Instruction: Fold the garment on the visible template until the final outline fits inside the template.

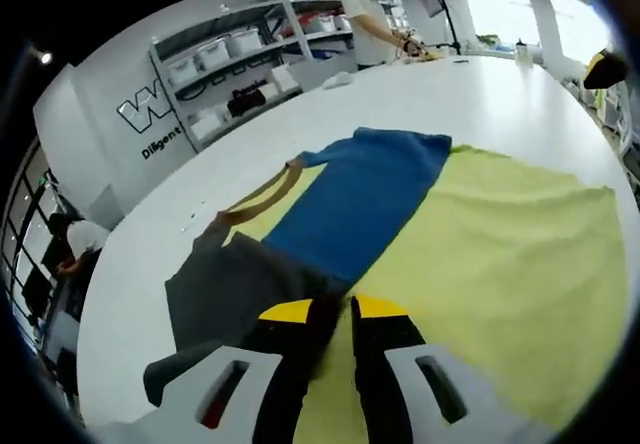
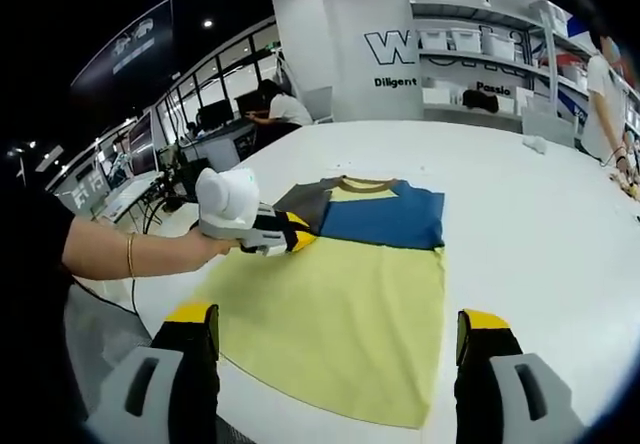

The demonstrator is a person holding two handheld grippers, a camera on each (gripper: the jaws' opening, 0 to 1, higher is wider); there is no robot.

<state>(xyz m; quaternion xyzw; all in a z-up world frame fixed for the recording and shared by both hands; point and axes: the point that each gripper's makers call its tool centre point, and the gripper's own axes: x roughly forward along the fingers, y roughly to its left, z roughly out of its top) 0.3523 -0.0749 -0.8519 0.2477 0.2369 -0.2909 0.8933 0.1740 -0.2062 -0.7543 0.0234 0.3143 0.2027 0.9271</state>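
Note:
A T-shirt lies flat on the white table [image 1: 480,94], with a yellow body [image 2: 340,304], a blue panel [image 1: 370,194], a grey sleeve [image 1: 230,284] and a brown collar [image 1: 265,194]. The blue part is folded across the chest. My left gripper [image 1: 345,314] has its jaws nearly together, pinching the fabric where grey meets blue. In the right gripper view a hand [image 2: 150,254] holds the left gripper [image 2: 305,236] at the shirt's left shoulder. My right gripper [image 2: 338,349] stands wide open over the yellow hem, its jaws on either side of the shirt's lower part.
Shelves with white bins [image 1: 230,64] stand beyond the table by a wall with lettering. A person [image 1: 365,24] works at the table's far end. Another person [image 2: 280,109] sits at desks to the left. White tabletop [image 2: 530,224] stretches to the right of the shirt.

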